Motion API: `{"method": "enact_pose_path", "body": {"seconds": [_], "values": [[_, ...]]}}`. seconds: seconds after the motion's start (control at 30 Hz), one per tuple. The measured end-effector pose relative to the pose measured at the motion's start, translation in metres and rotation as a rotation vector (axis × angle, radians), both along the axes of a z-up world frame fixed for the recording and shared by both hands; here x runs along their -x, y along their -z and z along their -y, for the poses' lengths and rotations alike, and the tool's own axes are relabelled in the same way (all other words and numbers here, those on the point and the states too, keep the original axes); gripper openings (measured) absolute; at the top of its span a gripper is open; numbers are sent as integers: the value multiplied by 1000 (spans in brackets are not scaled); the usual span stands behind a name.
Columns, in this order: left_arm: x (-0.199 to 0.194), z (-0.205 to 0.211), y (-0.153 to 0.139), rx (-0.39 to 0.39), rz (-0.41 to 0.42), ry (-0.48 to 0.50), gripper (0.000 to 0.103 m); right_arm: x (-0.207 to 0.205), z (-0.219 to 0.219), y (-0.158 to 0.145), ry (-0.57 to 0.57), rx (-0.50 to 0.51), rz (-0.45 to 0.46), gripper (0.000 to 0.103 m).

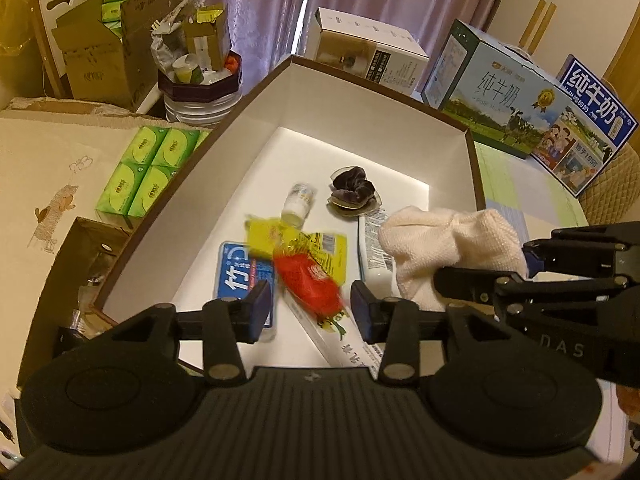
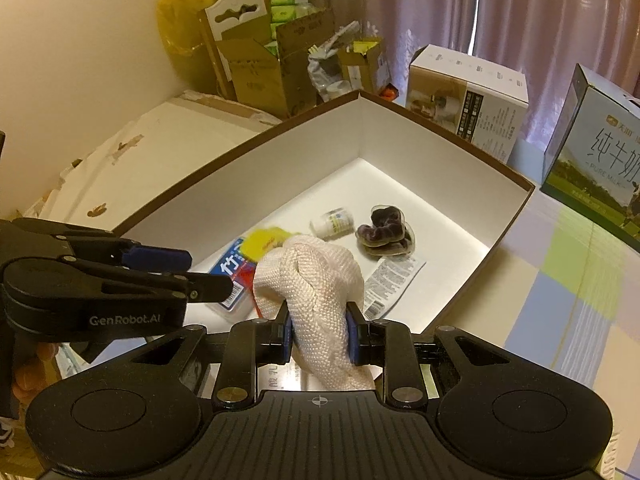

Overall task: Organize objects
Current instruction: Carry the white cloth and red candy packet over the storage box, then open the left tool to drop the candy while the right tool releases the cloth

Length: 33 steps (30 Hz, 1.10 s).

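A wide white box with a brown rim [image 1: 360, 120] [image 2: 420, 152] lies below both grippers. My left gripper [image 1: 311, 308] [image 2: 208, 272] is open over it. A blurred yellow and red packet [image 1: 308, 268] [image 2: 266, 242] shows between its fingers, but the pads do not touch it. My right gripper [image 2: 320, 332] [image 1: 484, 264] is shut on a bunched cream cloth [image 2: 316, 280] [image 1: 448, 248] held over the box's near right part. In the box lie a blue packet [image 1: 236, 268], a small white bottle [image 1: 298, 202] [image 2: 334, 222], a dark scrunchie [image 1: 352, 192] [image 2: 384, 230] and a white tube [image 1: 374, 248].
Green tissue packs [image 1: 148, 172] lie left of the box. Behind it stand a white carton [image 1: 368, 52] and two milk cartons [image 1: 500, 100]. Open cardboard boxes [image 1: 100, 56] fill the back left. A checked cloth [image 2: 580, 280] covers the table to the right.
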<state>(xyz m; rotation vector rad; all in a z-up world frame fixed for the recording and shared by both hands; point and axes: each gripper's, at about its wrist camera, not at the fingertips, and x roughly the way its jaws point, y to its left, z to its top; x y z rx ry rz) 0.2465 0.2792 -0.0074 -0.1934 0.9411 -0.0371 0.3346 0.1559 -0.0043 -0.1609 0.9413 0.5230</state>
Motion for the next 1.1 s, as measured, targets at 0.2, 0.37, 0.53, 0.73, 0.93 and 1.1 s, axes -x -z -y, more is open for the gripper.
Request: {"method": "enact_pose_path", "body": {"seconds": [0.2,0.37,0.53,0.73,0.93,1.1], "values": [[-3,-8,3,3,-7,-6,40,-4,-3,4,2,13,-6,22],[-3,-10,5,6,-10,-6,40,-5,-4,5,5,15,-7,22],[-3,-11,5,6,-10,-7,40,-6,-5,5,4,15,-6,22],[-4,-13,6,5,-10,-9,41,-7,-6,5,4,14,-6,22],[-4,-15,6,5,-9,-10,42,-9,-7,4,6,12,-4,22],[-4,-15,6,5,-10,-9,43,-12,-7,4,13,6,2,22]]}}
